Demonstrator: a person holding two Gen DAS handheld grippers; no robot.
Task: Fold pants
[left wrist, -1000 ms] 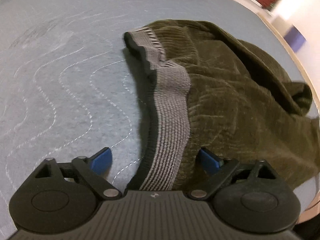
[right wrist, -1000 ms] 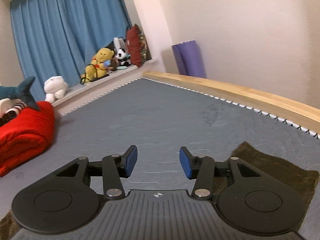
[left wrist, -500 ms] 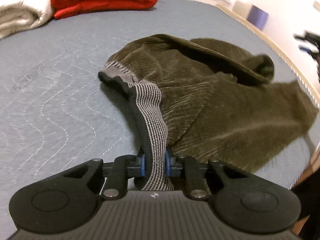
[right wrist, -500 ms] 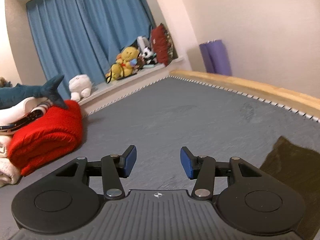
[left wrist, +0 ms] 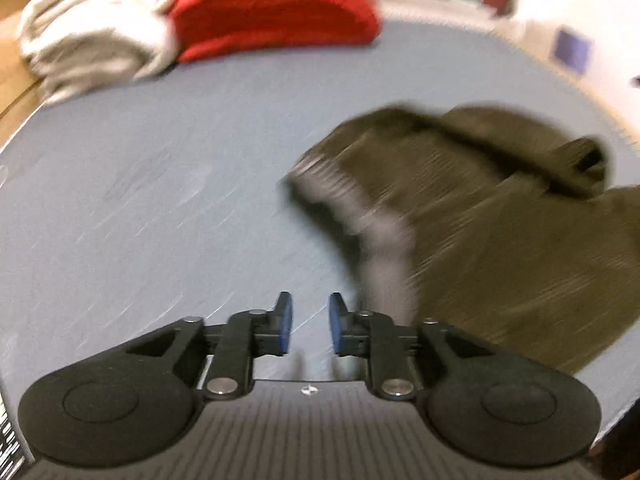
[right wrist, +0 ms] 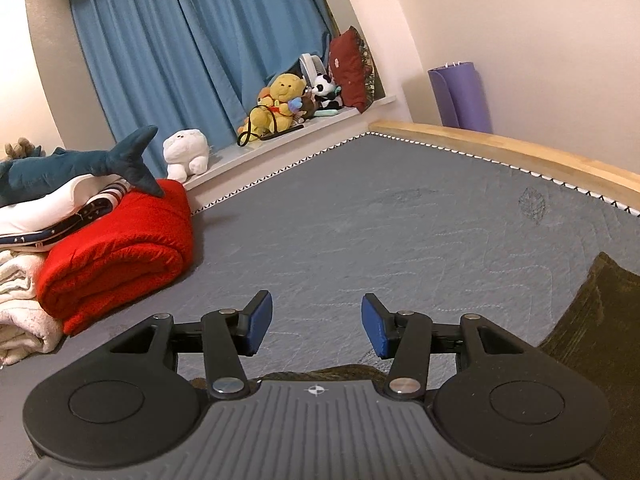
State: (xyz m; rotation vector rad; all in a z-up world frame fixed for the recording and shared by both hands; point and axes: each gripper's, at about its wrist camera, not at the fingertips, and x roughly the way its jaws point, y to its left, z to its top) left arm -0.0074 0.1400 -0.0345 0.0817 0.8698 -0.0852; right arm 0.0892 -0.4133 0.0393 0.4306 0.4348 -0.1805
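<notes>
Olive corduroy pants (left wrist: 492,232) with a grey ribbed waistband (left wrist: 386,240) lie crumpled on the grey quilted mattress (left wrist: 160,208), blurred by motion, to the right of my left gripper (left wrist: 308,326). The left gripper is partly open with a narrow gap and holds nothing; the waistband lies just right of its right finger. My right gripper (right wrist: 316,326) is open and empty above the mattress (right wrist: 400,232). A corner of the pants (right wrist: 592,320) shows at its right, and a strip of them under its body.
A red folded blanket (left wrist: 276,12) and a cream one (left wrist: 92,40) lie at the far side; they also show at left in the right wrist view (right wrist: 116,256). A plush shark (right wrist: 76,164), stuffed toys (right wrist: 280,104) on a sill, a wooden bed rail (right wrist: 520,152), a purple mat roll (right wrist: 460,96).
The left gripper had shut on the waistband, then let it go and moved left, off the pants. The right gripper stayed open and its view turned left toward the blankets.
</notes>
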